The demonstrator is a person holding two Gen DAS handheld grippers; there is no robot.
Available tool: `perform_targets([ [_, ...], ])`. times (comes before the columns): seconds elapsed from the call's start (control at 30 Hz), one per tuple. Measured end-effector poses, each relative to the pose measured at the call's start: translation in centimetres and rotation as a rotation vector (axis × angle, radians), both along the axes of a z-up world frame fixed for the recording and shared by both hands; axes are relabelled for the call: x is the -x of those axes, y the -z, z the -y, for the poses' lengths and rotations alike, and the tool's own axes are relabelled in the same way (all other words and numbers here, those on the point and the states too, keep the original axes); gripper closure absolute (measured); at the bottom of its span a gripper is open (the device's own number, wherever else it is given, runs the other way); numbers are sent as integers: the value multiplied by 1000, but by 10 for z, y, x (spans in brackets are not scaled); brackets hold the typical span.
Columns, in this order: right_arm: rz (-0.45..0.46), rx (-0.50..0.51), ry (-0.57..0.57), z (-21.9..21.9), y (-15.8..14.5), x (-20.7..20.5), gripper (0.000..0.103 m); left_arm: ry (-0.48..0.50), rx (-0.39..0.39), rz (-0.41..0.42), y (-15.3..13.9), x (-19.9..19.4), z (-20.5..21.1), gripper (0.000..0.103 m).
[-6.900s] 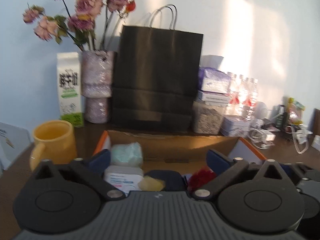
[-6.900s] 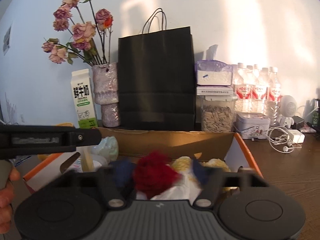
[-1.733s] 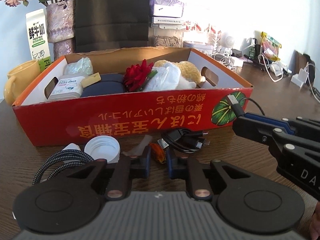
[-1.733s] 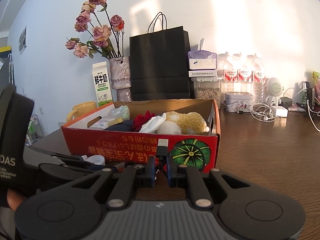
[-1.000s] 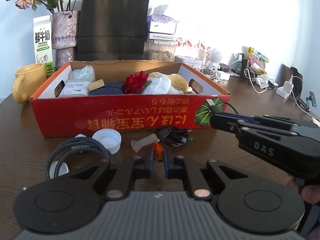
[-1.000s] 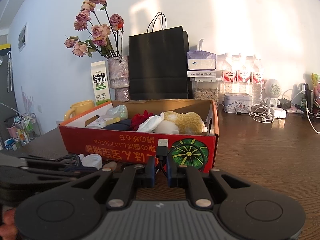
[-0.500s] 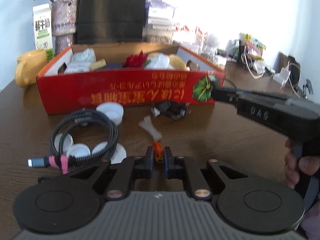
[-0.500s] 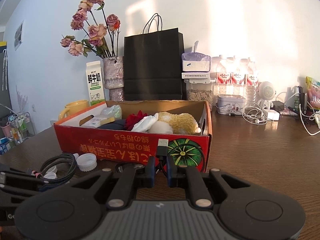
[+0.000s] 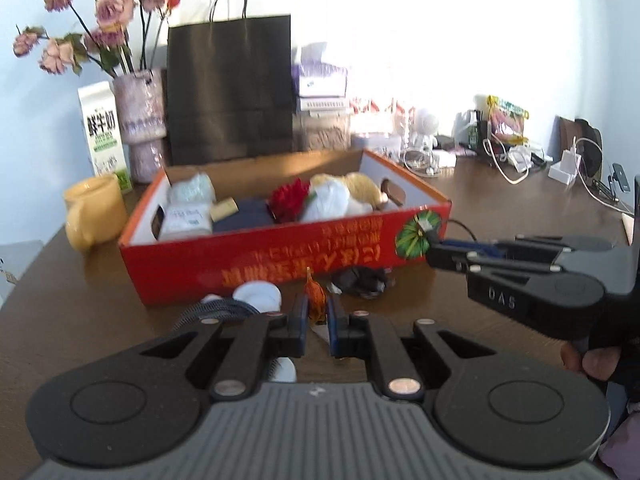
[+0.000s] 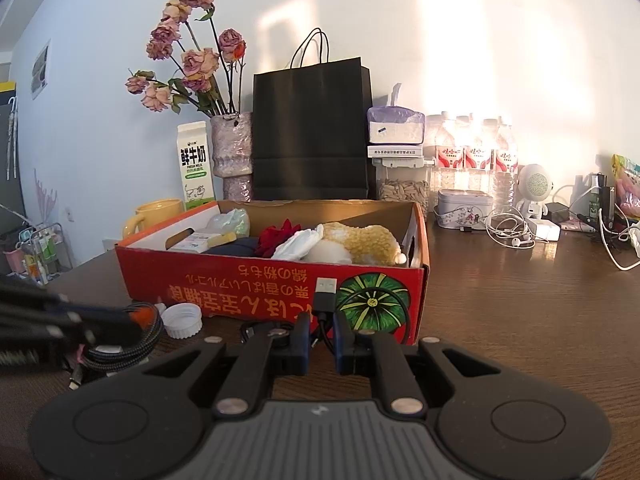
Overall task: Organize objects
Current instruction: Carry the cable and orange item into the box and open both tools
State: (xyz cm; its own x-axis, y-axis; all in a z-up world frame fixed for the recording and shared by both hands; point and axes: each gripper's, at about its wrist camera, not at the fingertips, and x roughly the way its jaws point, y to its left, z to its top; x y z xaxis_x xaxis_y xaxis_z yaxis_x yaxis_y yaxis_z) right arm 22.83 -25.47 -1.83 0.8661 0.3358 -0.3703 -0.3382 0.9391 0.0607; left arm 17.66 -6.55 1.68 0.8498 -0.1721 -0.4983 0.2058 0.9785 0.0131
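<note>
A: Left wrist view first. What has the left gripper (image 9: 318, 322) got?
B: It is clamped on a small orange thing (image 9: 315, 298), low in the centre of the frame; I can't tell what it is. It sits clear of the table (image 9: 500, 208), probably bound for the box (image 9: 280, 268) just above it in the frame

A: And the box?
B: Mid-frame, red front with orange upside-down print too blurred to read, plus a green round emblem at its right end. Inside are a red flower (image 9: 290, 200), white and yellow soft things and a white pack

A: Other writing?
B: "DAS" on the right gripper (image 9: 434, 254), which reaches in from the right edge. A milk carton (image 9: 105, 136) at upper left carries dark characters

A: Now the right wrist view
B: The right gripper (image 10: 322, 334) is pinched on a black cable (image 10: 325, 300), USB plug sticking up between the fingers at centre, in front of the box (image 10: 260, 284). Held by the plug end, likely so the slack can trail into the box

A: Anything loose?
B: At lower left a braided cable coil (image 10: 132, 344) and a white cap (image 10: 182, 320) lie on the table beside the blurred left gripper (image 10: 136, 318)

A: Labels?
B: The carton (image 10: 195, 170) reads 鲜牛奶; the box print stays inverted; 3 bottles (image 10: 476, 156) have red labels
</note>
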Motion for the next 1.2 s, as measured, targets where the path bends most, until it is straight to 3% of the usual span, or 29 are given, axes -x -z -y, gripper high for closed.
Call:
perform_targets([
  [0.47, 82, 4, -56, -23, -31, -7, 93, -24, 65, 90, -30, -25, -14, 92],
  [0.87, 103, 7, -86, -62, -54, -59, 93, -47, 107, 140, -47, -82, -29, 92],
  [1.2, 62, -16, -70, -78, -47, -112, 93, -63, 153, 109, -32, -136, -44, 92],
])
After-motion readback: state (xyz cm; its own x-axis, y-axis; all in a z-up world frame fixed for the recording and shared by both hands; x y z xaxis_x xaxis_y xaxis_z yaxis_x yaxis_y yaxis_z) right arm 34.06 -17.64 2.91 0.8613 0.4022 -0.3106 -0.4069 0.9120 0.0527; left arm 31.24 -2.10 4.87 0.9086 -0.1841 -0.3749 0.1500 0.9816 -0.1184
